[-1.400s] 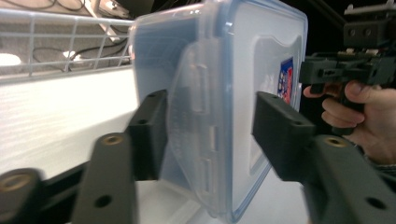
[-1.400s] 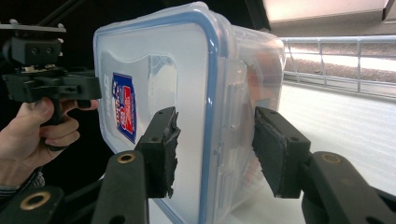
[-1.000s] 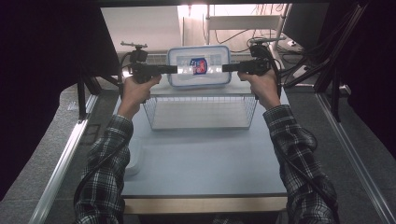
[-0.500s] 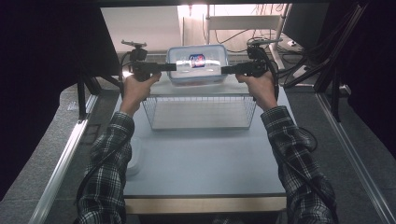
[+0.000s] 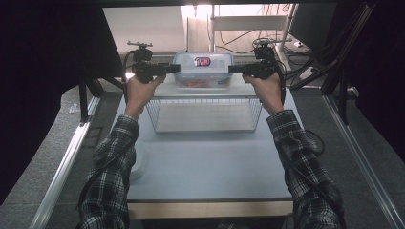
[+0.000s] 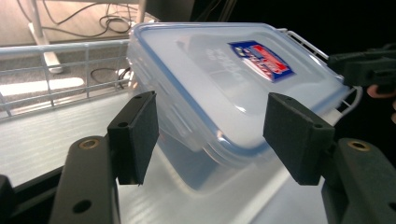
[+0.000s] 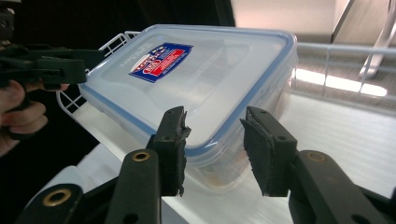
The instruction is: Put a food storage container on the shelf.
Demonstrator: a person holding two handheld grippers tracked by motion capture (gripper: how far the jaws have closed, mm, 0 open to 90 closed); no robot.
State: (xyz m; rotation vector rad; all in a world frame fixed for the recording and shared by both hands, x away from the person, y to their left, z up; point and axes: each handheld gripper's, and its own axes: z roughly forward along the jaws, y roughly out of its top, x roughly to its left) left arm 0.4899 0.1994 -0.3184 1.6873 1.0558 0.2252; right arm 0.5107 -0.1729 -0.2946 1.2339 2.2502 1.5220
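Two pairs of black jaws are standing apart, one at each short end of a clear lidded container (image 5: 203, 69), and neither is gripping it. In the left gripper view the left gripper (image 6: 210, 135) is holding its jaws wide, the pads flanking the near end of the container (image 6: 219, 88) with air showing on both sides; they have just been opening a little and then easing back. In the right gripper view the right gripper (image 7: 212, 144) is keeping a narrower gap, its jaws having just been closing, and the blue-rimmed lid edge of the container (image 7: 201, 79) is sitting just beyond the pads, not pressed. In the high view the container is resting at the upper centre of the frame on the flat top of a white wire rack (image 5: 205, 114), which is standing on the pale bench (image 5: 210, 162); the left gripper (image 5: 174, 68) and right gripper (image 5: 234, 69) are pointing inward from either side. The risk from here, as I judge it, is uneven closing: if one side bites before the other, the smooth box could slide across the slick rack top toward its edge, or tip when lifted. Pads catching only the lid lip could also slip off or pop a clasp.
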